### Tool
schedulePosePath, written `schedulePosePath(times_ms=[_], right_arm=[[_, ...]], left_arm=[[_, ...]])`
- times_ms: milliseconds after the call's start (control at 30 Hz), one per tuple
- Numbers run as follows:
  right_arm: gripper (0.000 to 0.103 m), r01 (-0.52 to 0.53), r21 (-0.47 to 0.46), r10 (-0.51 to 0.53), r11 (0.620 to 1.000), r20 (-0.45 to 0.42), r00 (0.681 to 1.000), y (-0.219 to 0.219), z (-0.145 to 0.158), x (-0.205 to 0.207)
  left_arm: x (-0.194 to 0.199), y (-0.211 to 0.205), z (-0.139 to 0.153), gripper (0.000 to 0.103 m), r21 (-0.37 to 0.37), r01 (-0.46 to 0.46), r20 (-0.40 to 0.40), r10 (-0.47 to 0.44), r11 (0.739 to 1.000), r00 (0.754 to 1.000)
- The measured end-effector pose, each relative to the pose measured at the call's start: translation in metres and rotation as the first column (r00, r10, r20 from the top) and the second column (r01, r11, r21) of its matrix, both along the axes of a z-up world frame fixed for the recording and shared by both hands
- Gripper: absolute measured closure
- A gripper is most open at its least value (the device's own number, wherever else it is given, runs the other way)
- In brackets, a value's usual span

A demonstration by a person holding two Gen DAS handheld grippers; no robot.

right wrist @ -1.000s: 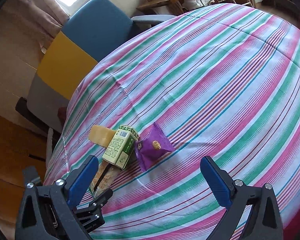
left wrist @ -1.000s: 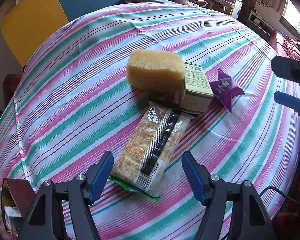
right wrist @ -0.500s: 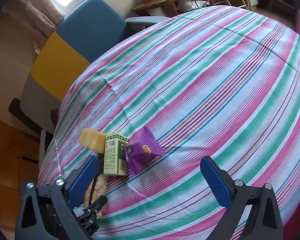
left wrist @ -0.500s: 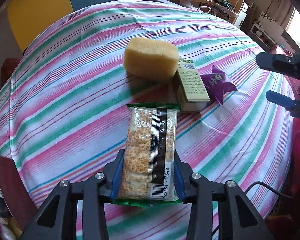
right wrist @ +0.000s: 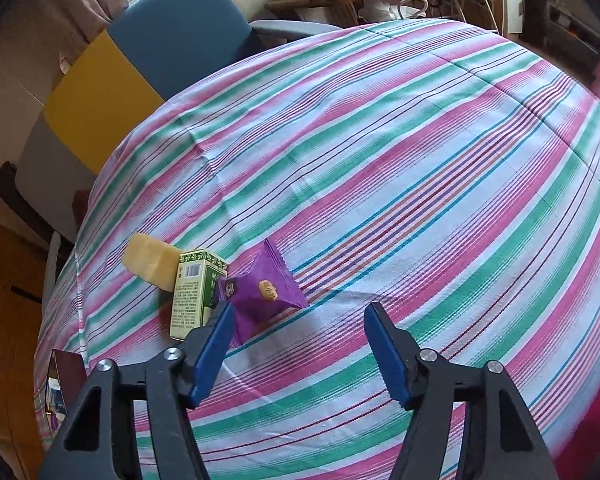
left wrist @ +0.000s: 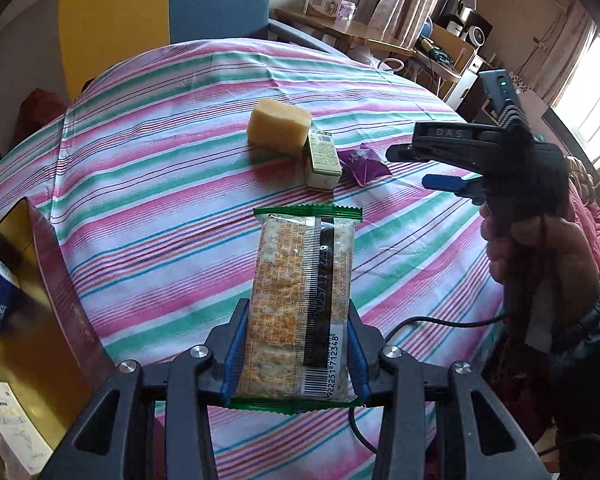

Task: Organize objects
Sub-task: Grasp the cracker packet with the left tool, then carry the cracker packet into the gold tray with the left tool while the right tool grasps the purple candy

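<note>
My left gripper (left wrist: 296,354) is shut on a cracker packet (left wrist: 302,300) with green ends and holds it lifted above the striped tablecloth (left wrist: 160,184). A yellow sponge (left wrist: 278,128), a green carton (left wrist: 322,158) and a purple snack pouch (left wrist: 362,162) lie together farther out. My right gripper (right wrist: 300,348) is open and empty, hovering just in front of the purple pouch (right wrist: 260,292), with the carton (right wrist: 194,294) and sponge (right wrist: 152,260) to its left. The right gripper also shows in the left wrist view (left wrist: 412,166).
An open dark red box (left wrist: 36,312) with a gold inside holds tissue packs at the table's left edge. A blue and yellow chair (right wrist: 140,60) stands behind the table. A wooden desk (left wrist: 364,32) with clutter is beyond.
My left gripper closed on the cracker packet and lifted it back away from the other objects. My right gripper moved down closer to the purple pouch and narrowed its opening.
</note>
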State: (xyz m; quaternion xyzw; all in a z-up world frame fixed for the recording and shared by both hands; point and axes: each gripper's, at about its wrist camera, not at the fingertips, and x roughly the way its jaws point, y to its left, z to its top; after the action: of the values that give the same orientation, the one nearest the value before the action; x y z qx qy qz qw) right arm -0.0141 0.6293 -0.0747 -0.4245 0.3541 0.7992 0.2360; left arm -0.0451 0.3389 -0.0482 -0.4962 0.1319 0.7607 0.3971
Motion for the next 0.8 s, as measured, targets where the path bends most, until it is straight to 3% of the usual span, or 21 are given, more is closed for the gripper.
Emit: schedulePosePath(times_ms=[100,233,333,467,567,633,700,800], right_arm=[[0.037,-0.01,0.013,0.01,1.0,0.008,1.0,-0.004,0.0,-0.002],[0.036,-0.102,0.118,0.097,0.988,0.049,0.994,-0.022,0.006,-0.016],[0.03,-0.166,0.183,0.147,0.969,0.114,0.983,-0.031,0.004,-0.031],[0.026,-0.204,0.225,0.169,0.953,0.166,0.972,-0.032,-0.001,-0.048],[0.027,-0.212,0.199,0.177,0.957,0.179,0.968,-0.026,-0.01,-0.055],[0.035,-0.212,0.174,0.18,0.961,0.182,0.967,-0.022,-0.017,-0.057],[0.058,-0.218,0.134,0.195,0.967,0.165,0.967,-0.02,-0.02,-0.057],[0.061,-0.238,0.156,0.21,0.959,0.176,0.962,-0.024,-0.018,-0.057]], left_arm=[[0.01,-0.019,0.01,0.06,0.029,-0.003,-0.005,0.003,1.0,1.0],[0.018,-0.039,0.015,0.06,0.05,-0.012,-0.001,0.012,0.999,1.0],[0.023,-0.059,0.022,0.06,0.071,-0.027,0.003,0.027,0.997,1.0],[0.026,-0.086,0.031,0.06,0.103,-0.061,0.011,0.061,0.993,0.998],[0.023,-0.111,0.038,0.06,0.127,-0.107,0.017,0.106,0.986,0.994],[0.02,-0.129,0.041,0.06,0.14,-0.149,0.02,0.147,0.979,0.989],[0.014,-0.152,0.044,0.06,0.155,-0.206,0.027,0.204,0.966,0.979],[0.003,-0.187,0.048,0.06,0.169,-0.307,0.037,0.305,0.937,0.952]])
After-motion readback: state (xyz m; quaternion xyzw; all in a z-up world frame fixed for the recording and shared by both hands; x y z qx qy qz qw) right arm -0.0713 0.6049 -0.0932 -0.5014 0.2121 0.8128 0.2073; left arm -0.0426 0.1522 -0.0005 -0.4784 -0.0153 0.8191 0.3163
